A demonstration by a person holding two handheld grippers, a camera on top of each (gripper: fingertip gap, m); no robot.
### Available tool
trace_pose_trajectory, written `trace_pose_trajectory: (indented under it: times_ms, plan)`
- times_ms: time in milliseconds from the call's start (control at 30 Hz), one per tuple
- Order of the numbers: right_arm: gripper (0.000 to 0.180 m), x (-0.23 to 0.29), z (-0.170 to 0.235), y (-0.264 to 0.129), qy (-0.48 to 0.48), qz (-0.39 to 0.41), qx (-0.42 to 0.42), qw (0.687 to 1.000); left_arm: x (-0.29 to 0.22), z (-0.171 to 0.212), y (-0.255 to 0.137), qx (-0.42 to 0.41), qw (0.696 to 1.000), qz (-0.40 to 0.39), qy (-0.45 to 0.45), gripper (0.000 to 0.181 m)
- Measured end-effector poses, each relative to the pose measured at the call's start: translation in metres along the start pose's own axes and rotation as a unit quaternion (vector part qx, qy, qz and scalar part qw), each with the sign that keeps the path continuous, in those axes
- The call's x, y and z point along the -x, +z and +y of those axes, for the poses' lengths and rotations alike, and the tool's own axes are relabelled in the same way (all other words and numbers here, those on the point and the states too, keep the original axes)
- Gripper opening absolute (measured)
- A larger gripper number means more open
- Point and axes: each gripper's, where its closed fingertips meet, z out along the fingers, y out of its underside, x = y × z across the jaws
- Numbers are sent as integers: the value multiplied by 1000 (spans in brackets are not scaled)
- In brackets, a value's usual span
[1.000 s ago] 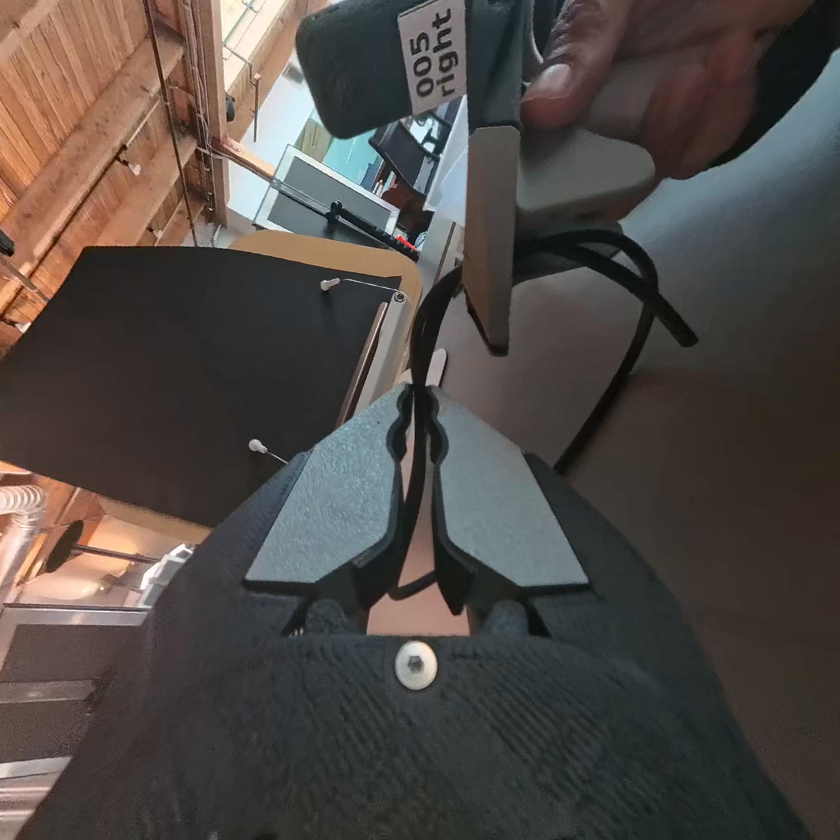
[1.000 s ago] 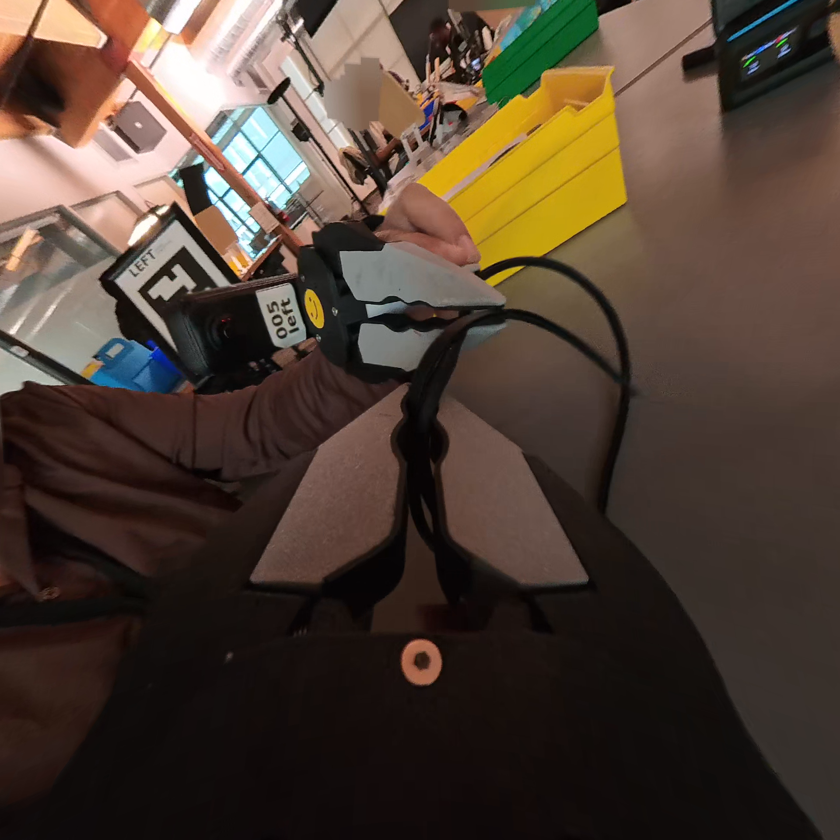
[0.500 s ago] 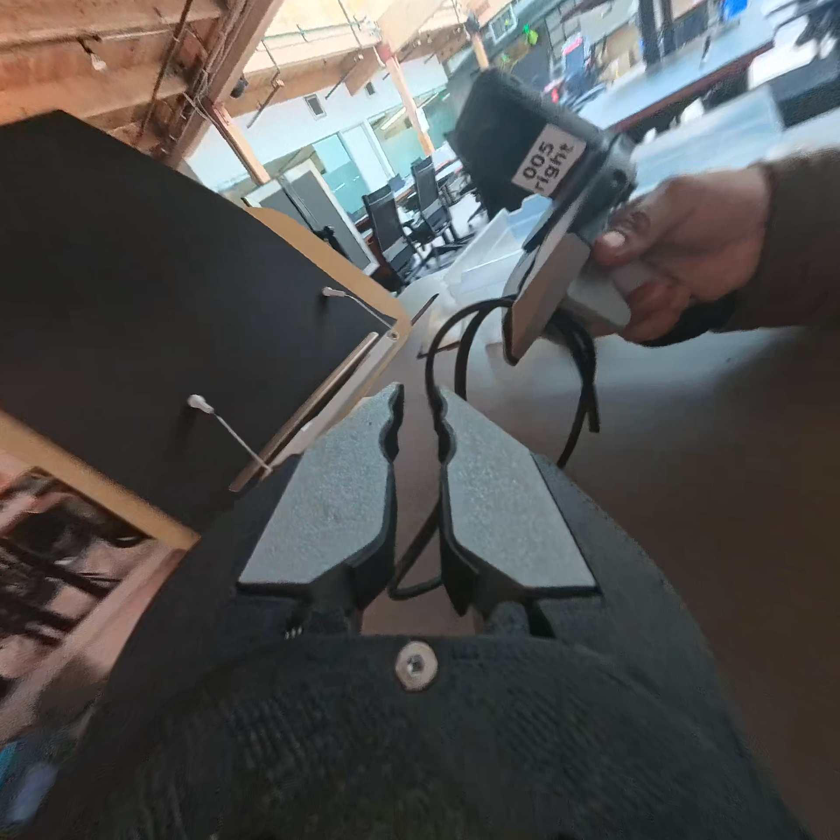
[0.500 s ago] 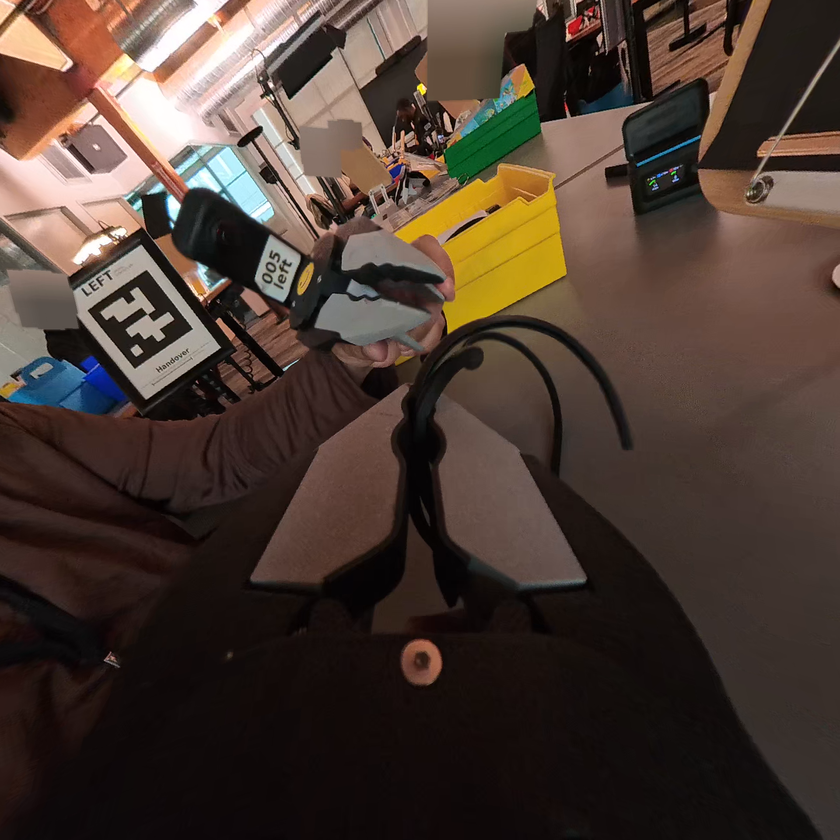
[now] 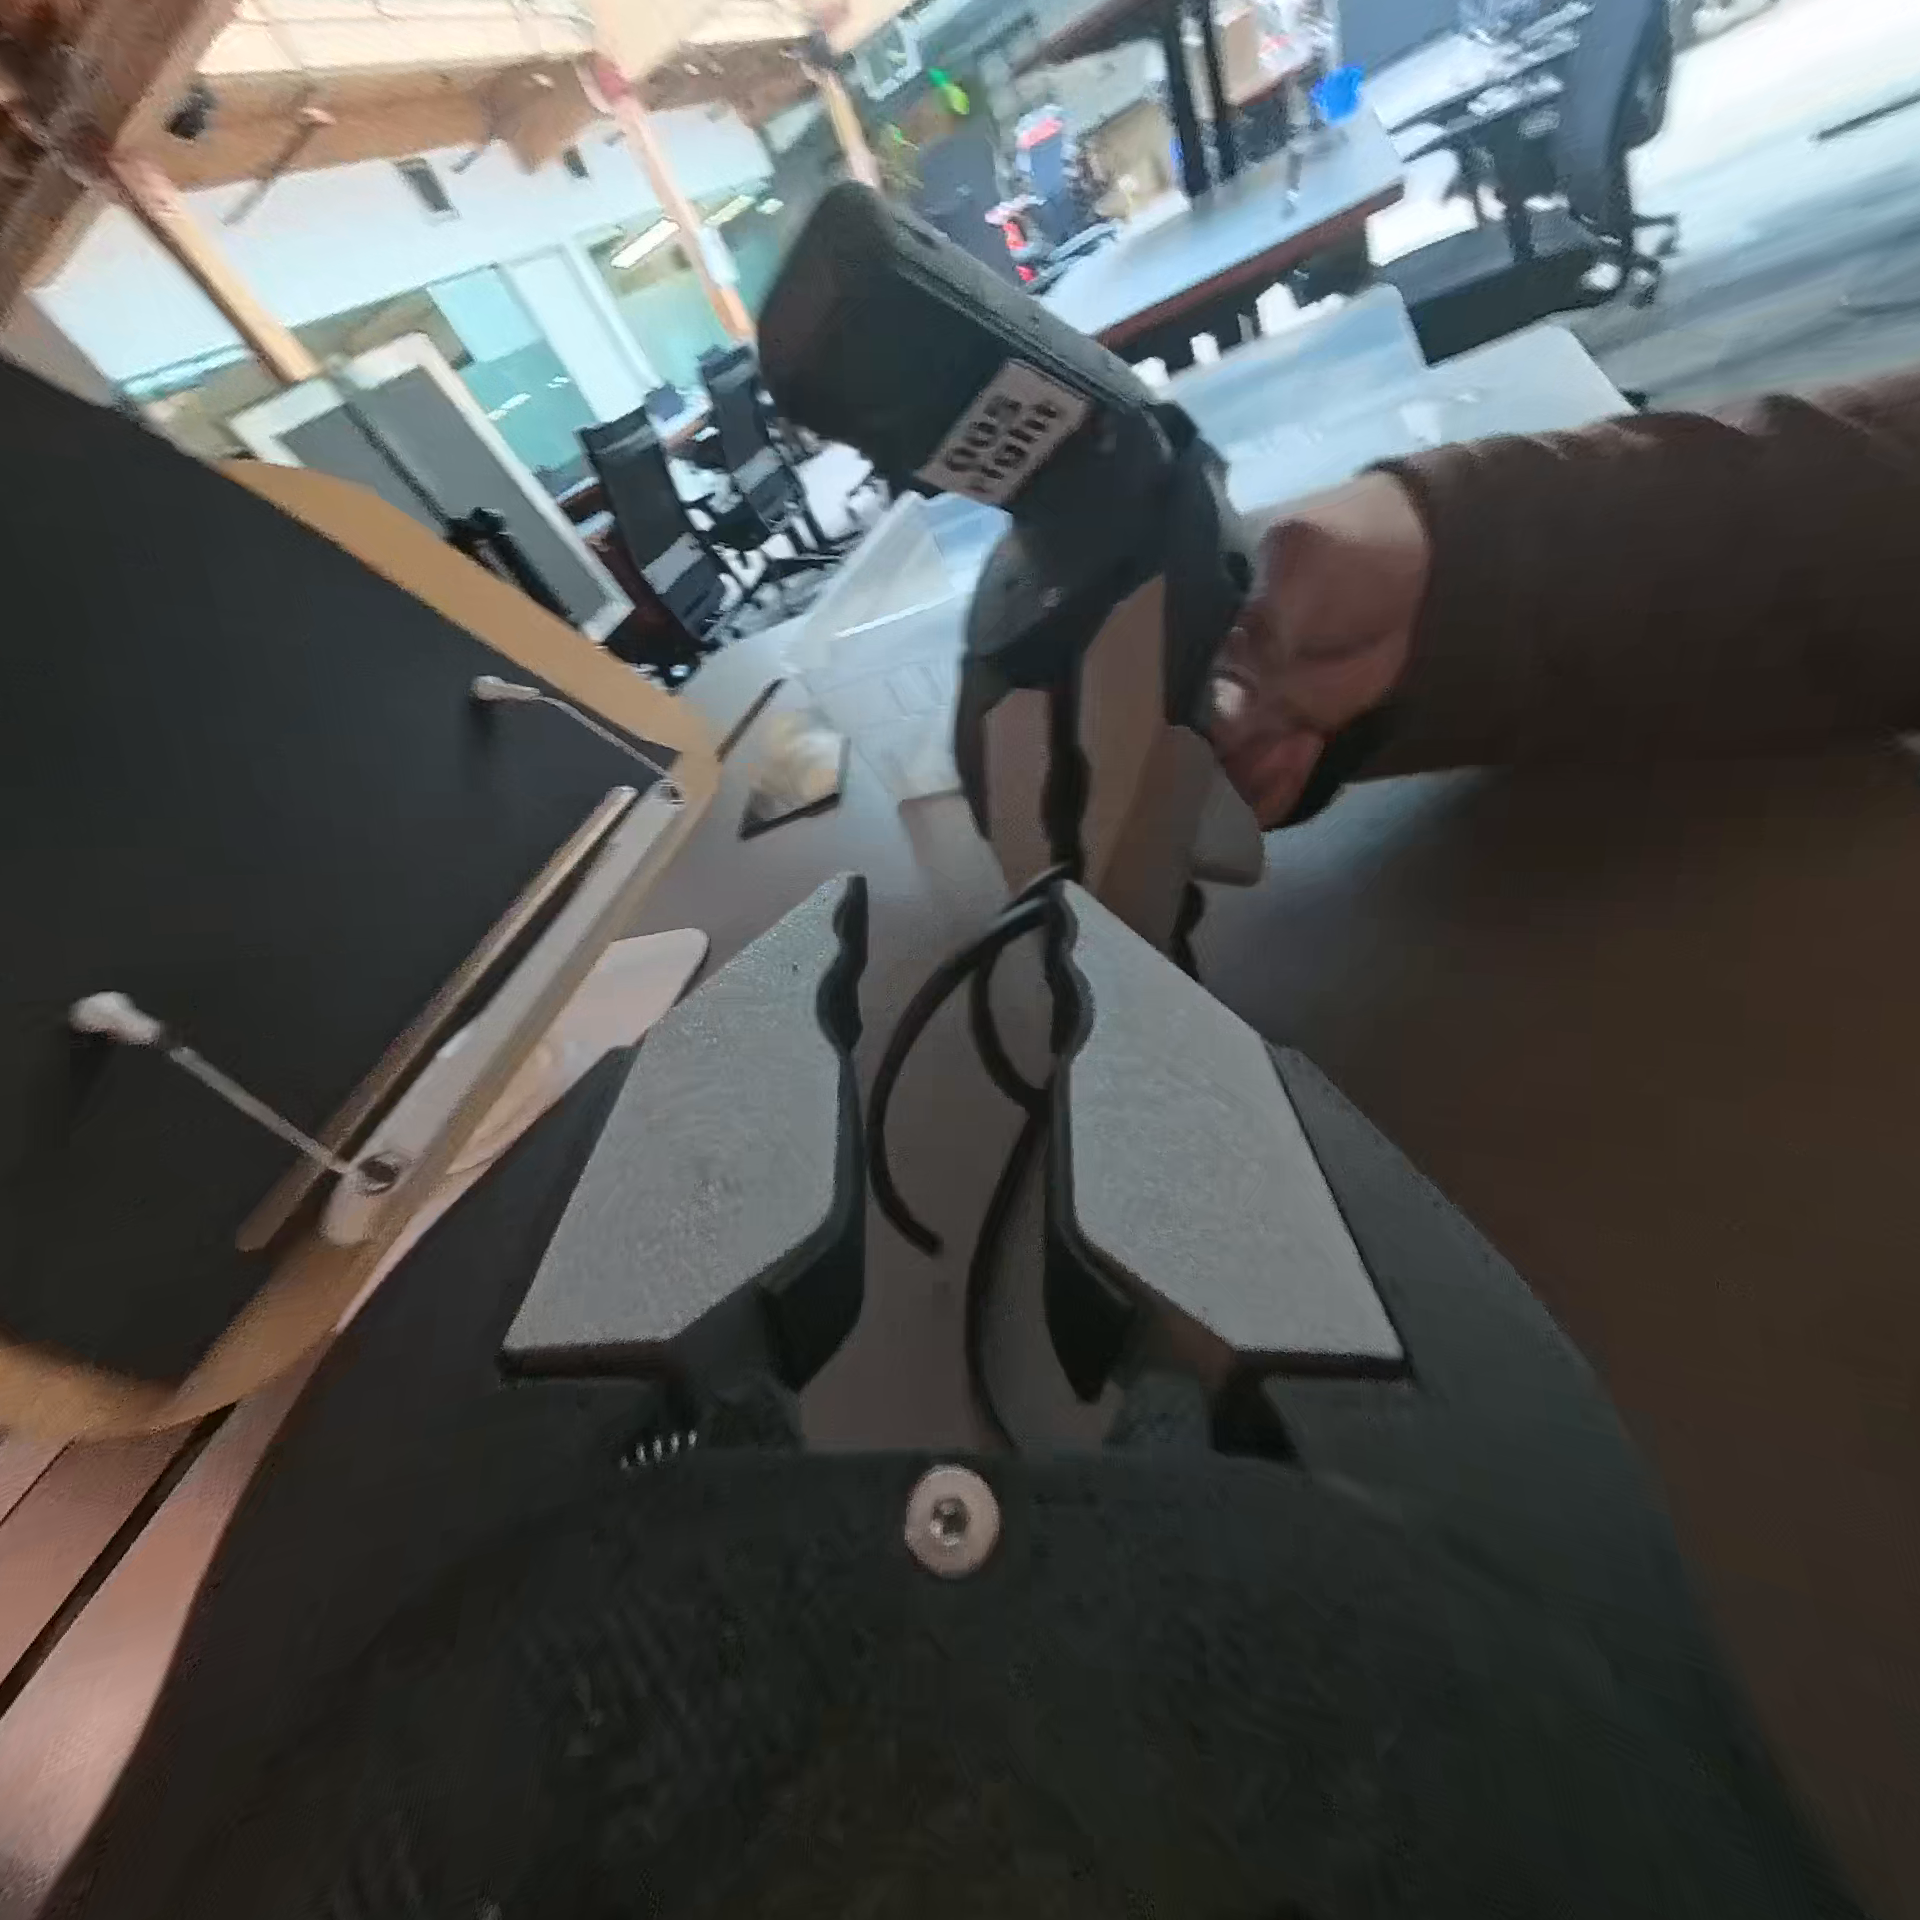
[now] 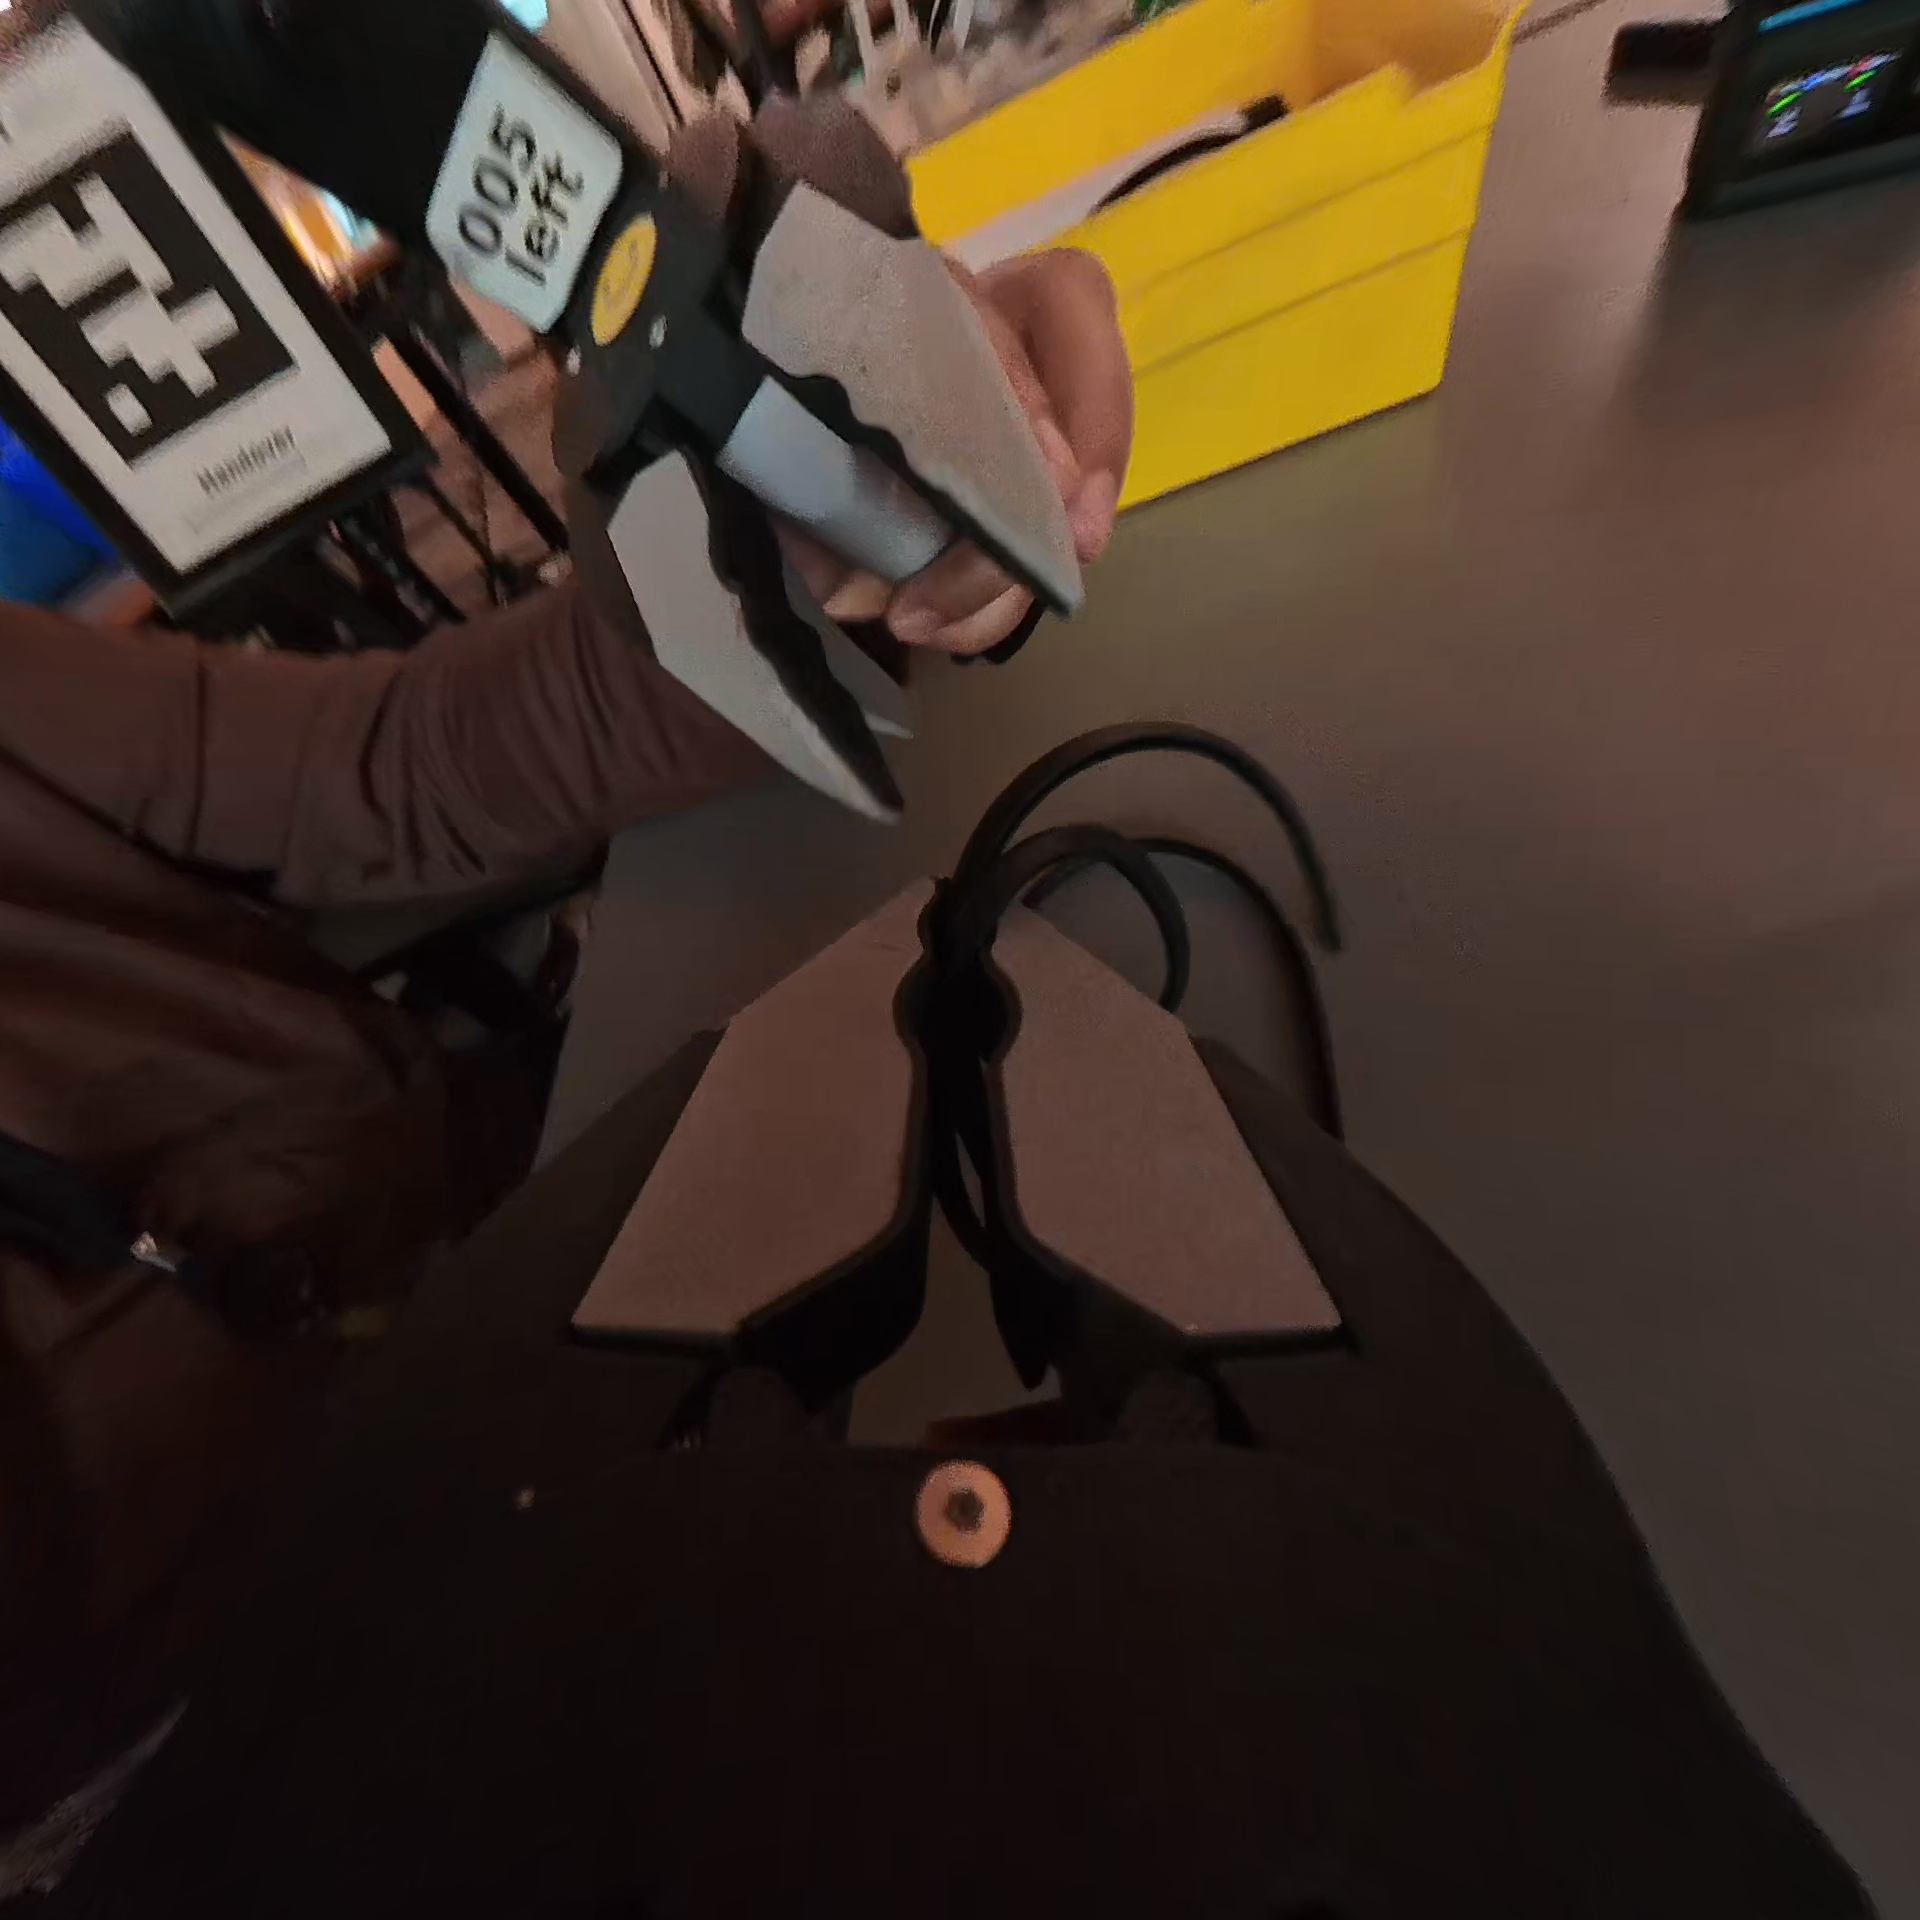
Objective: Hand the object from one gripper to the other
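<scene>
Right gripper clamped on black cord, loops arcing past fingertips above grey table. Left gripper spread wide, gripping nothing; cord strands dangle between its fingers. Yellow bin well apart behind; black board edge near left.

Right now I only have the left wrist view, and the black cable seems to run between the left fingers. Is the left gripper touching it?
Observer: No. The right wrist view shows the left gripper open and apart from the black cable, up and to its left.
Operator: So what holds it?
Observer: The right gripper; its fingers are shut on the cable's bunched strands.
Operator: Anything behind the left gripper?
Observer: A yellow bin on the table.
</scene>
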Motion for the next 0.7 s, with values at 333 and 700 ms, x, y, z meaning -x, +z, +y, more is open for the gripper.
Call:
trace_pose_trajectory:
  times_ms: [333, 700]
  plan:
    - [0, 23, 19, 3, -141, -3, 71, 987, -30, 6, -6, -4, 994, 105, -16, 26]
    - [0, 35, 13, -9, -99, -45, 44, 993, -42, 18, -1, 35, 985, 150, -75, 37]
